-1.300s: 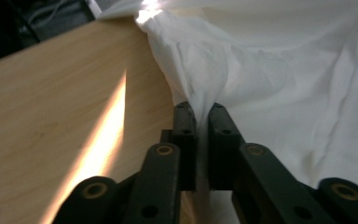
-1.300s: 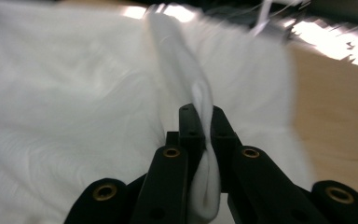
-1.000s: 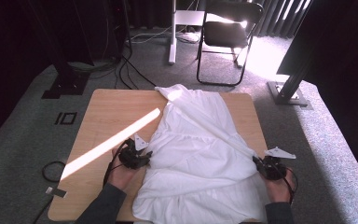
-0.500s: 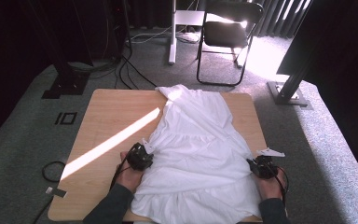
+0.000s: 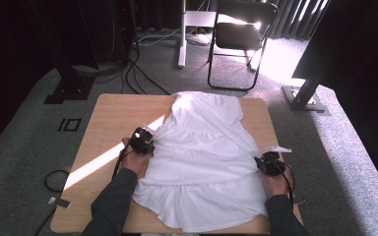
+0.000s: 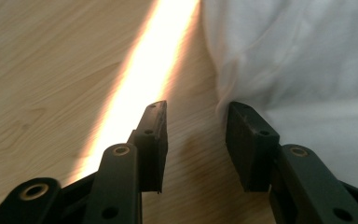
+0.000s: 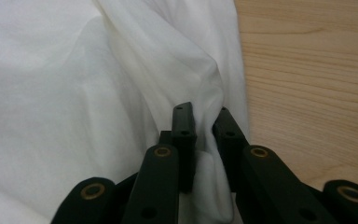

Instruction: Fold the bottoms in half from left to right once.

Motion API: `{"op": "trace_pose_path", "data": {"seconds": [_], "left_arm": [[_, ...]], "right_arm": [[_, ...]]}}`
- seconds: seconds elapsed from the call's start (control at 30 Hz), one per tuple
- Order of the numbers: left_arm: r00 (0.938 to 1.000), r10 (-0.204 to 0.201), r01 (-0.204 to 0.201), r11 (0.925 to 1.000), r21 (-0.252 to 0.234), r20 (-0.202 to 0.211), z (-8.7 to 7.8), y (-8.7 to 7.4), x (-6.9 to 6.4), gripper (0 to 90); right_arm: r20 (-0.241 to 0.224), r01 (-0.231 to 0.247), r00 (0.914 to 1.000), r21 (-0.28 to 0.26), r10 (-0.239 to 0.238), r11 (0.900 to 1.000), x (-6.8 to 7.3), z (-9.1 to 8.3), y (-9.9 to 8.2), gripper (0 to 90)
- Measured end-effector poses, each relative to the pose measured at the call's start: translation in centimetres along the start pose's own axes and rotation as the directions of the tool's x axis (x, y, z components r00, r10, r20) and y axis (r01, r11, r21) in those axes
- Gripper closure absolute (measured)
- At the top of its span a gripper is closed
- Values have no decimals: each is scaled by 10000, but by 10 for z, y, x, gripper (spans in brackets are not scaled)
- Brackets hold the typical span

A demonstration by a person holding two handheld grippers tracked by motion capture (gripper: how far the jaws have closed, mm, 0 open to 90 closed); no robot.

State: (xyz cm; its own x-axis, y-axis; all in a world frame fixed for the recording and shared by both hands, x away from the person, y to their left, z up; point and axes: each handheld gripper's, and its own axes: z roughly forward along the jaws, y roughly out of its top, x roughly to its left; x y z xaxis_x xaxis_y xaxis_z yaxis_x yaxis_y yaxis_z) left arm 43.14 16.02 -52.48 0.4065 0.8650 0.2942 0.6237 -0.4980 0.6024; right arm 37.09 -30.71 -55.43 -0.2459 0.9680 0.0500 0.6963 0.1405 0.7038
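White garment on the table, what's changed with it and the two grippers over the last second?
The left gripper slid forward along the white garment edge; its jaws stand open over bare wood. The right gripper drew slightly inward, jaws closed on a fold. The garment's near side looks smoother. The table and chair stayed put.

black folding chair (image 5: pixel 238 37) beyond table | cables (image 5: pixel 138 69) on grey carpet | sunlight stripe (image 5: pixel 108 155) on tabletop

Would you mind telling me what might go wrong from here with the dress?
The left gripper is open on bare table, only its outer pad at the dress edge, so closing may miss cloth. The right gripper pinches a thin fold near the edge; a pull might slip it free.
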Motion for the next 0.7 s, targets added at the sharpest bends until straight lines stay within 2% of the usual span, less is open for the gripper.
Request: {"op": "trace_pose_path", "data": {"seconds": [0.03,0.07,0.1,0.13,0.23,0.27,0.37,0.4,0.43,0.47,0.5,0.57,0.63,0.67,0.7], "left_arm": [[9996,-174,179,9995,-257,205,-10,-4,4,562],[9996,-174,179,9995,-257,205,-10,-4,4,551],[9981,-302,349,9955,-879,546,-35,-14,10,538],[9975,-276,350,9928,-1141,655,-48,-19,12,523],[9953,-210,357,9871,-1558,948,-80,-37,14,495],[9953,-90,248,9862,-1638,966,-89,-43,14,486],[9873,-193,497,9803,-1911,1575,-105,-63,9,472],[9873,-193,497,9803,-1911,1575,-105,-63,9,466],[9799,-398,792,9770,-1980,1955,-111,-75,5,463],[9799,-398,792,9770,-1980,1955,-111,-75,5,456],[9630,-631,1170,9737,-1955,2621,-114,-89,1,447],[9571,-656,1191,9770,-1767,2823,-114,-103,-5,425],[9560,-622,1112,9812,-1579,2866,-114,-117,-10,393],[9560,-622,1112,9812,-1579,2866,-114,-117,-10,392],[9402,-802,1364,9792,-1499,3311,-113,-127,-12,381]], "right_arm": [[53,-23,10000,74,22,10000,-2,-1,1,769],[53,-23,10000,74,22,10000,-2,-1,1,769],[222,-87,9997,6,86,10000,-4,-6,2,681],[272,-117,9996,-163,121,9998,-4,-11,2,644],[242,-80,9997,-884,102,9961,-2,-31,9,558],[255,-6,9997,-1117,34,9937,0,-37,13,548],[129,344,9994,-1717,-327,9846,11,-49,26,545],[129,344,9994,-1717,-327,9846,11,-49,26,545],[-8,637,9979,-1983,-651,9781,21,-51,35,546],[-151,710,9970,-1974,-754,9778,25,-50,38,546],[-371,799,9954,-1881,-884,9789,29,-47,41,545],[-730,915,9920,-1486,-1033,9846,35,-35,44,543],[-781,1056,9905,-989,-1135,9895,38,-20,44,538],[-781,1056,9905,-989,-1135,9895,38,-20,44,538],[-962,1039,9895,-477,-1081,9934,39,-5,42,518]]}}
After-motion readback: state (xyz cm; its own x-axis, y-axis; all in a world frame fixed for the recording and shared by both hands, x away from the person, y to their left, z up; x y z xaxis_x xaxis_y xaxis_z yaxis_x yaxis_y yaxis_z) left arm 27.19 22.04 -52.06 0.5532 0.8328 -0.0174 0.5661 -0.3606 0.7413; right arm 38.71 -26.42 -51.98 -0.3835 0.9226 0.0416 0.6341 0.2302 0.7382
